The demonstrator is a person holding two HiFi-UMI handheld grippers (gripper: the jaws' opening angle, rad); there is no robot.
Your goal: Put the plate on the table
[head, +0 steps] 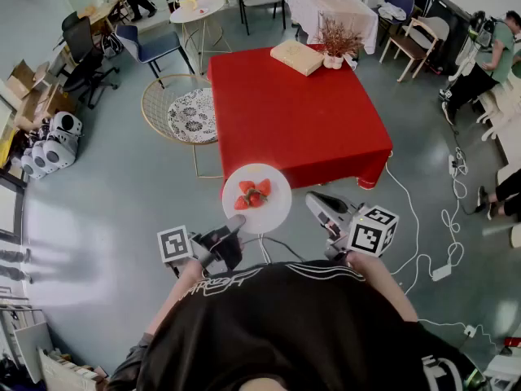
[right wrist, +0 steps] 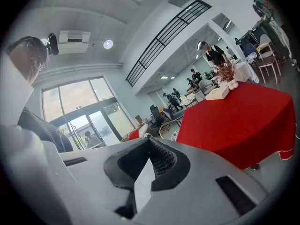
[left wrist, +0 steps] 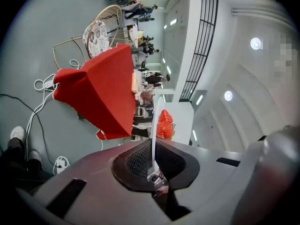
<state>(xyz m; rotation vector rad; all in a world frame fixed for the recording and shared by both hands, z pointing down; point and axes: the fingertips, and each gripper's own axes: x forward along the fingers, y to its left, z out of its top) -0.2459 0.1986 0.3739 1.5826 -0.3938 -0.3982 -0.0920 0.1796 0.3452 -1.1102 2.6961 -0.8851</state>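
A white plate (head: 257,198) with red strawberries (head: 253,194) hangs in the air just short of the near edge of the red-clothed table (head: 297,116). My left gripper (head: 234,228) is shut on the plate's near rim. In the left gripper view the plate (left wrist: 154,123) shows edge-on as a thin white line between the pads, with the strawberries (left wrist: 164,124) beyond it and the table (left wrist: 105,90) to the left. My right gripper (head: 317,204) is to the right of the plate, shut and holding nothing; its view shows the table (right wrist: 239,121) ahead.
On the table's far side lie a pale wooden box (head: 297,57) and a vase of dried twigs (head: 337,41). A wire chair with a patterned cushion (head: 189,114) stands left of the table. White cables (head: 446,218) trail on the floor at right. A person (head: 488,59) sits far right.
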